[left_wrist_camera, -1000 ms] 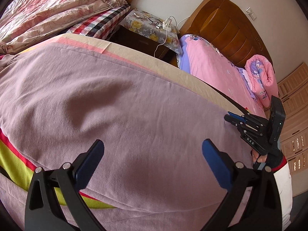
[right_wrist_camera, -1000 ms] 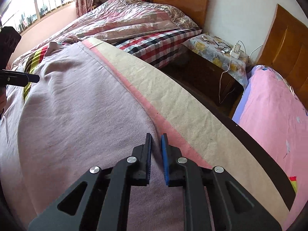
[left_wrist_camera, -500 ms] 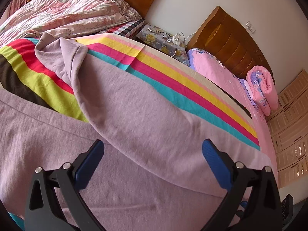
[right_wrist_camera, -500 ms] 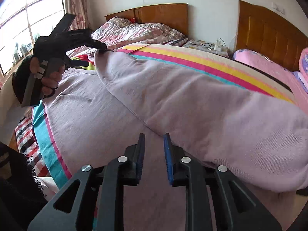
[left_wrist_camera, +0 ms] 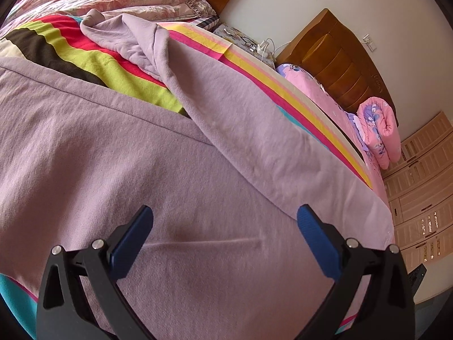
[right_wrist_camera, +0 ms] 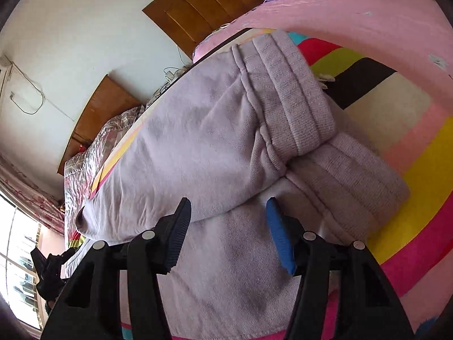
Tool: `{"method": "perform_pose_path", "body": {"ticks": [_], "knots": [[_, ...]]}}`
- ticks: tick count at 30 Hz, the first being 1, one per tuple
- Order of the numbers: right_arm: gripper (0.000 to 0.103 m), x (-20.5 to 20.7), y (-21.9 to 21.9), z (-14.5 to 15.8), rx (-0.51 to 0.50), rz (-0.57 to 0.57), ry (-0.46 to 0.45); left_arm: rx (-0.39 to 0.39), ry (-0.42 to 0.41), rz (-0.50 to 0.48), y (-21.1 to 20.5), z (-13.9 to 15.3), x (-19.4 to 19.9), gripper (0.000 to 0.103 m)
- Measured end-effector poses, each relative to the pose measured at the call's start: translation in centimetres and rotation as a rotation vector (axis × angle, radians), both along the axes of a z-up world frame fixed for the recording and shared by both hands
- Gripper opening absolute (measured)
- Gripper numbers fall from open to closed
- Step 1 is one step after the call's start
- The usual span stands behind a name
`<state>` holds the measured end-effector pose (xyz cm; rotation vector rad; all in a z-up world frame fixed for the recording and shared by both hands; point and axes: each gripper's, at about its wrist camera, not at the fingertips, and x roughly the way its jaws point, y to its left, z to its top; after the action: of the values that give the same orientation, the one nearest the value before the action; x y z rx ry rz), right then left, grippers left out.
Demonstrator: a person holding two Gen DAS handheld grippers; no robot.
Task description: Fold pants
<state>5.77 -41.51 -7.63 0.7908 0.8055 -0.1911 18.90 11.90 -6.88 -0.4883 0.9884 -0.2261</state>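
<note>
Lilac knit pants [left_wrist_camera: 198,198], legs overlapped

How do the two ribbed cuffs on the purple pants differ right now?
In the right wrist view, the upper cuff lies on top, overlapping the lower cuff. The upper cuff is lit and shows clear ridges; the lower cuff is partly shadowed and looks flatter. Both are lilac knit, resting on the striped blanket.

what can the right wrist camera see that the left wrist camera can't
Only the right wrist view shows the ribbed cuffs at the leg ends, one lying over the other, plus a window. Only the left wrist view shows the wardrobe and the rolled pink quilt. Both show the lilac pants on the striped blanket, a wooden headboard, and an open gripper, left and right, holding nothing.
</note>
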Motion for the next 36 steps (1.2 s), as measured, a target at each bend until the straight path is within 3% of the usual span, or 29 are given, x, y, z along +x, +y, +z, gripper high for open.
{"method": "perform_pose_path", "body": {"ticks": [6, 7, 8, 10, 12, 16, 21, 24, 26, 31, 36], "knots": [[0.056, 1.0, 0.2, -0.9, 0.077, -0.019, 0.013, -0.009, -0.026, -0.041, 0.0, 0.5, -0.1, 0.101], [0.047, 0.7, 0.3, -1.0, 0.068, -0.024, 0.015, -0.020, -0.023, -0.045, 0.2, 0.4, -0.1, 0.101], [0.032, 0.5, 0.2, -1.2, 0.069, -0.038, 0.017, -0.035, -0.014, -0.046, 0.3, 0.2, 0.1, 0.101], [0.017, -0.5, -0.8, -2.1, 0.133, -0.073, -0.033, -0.067, 0.008, -0.046, 0.6, -0.2, 0.7, 0.100], [0.012, -1.1, -1.4, -2.3, 0.177, -0.096, -0.079, -0.104, 0.029, -0.043, 0.6, -0.4, 1.5, 0.096], [0.011, -0.9, -1.1, -0.1, 0.133, -0.083, -0.156, -0.173, 0.044, -0.011, 0.6, -0.2, 4.2, 0.091], [0.011, -0.5, -1.4, 1.3, 0.114, -0.053, -0.191, -0.192, 0.084, 0.030, 0.4, -1.1, 8.1, 0.074], [0.011, -0.3, -1.3, 1.5, 0.121, -0.045, -0.196, -0.165, 0.085, 0.043, 0.2, -1.1, 9.3, 0.063], [0.011, -0.2, -1.5, 1.7, 0.125, -0.041, -0.201, -0.110, 0.074, 0.038, -0.1, -0.8, 9.9, 0.005], [0.010, 4.6, -3.6, 4.7, 0.088, 0.018, -0.203, -0.147, 0.063, 0.017, -0.1, 1.6, 12.7, 0.004], [0.010, 13.2, -7.1, 9.7, 0.079, 0.077, -0.204, -0.205, -0.003, -0.029, -1.0, 9.4, 18.7, 0.004]]}}
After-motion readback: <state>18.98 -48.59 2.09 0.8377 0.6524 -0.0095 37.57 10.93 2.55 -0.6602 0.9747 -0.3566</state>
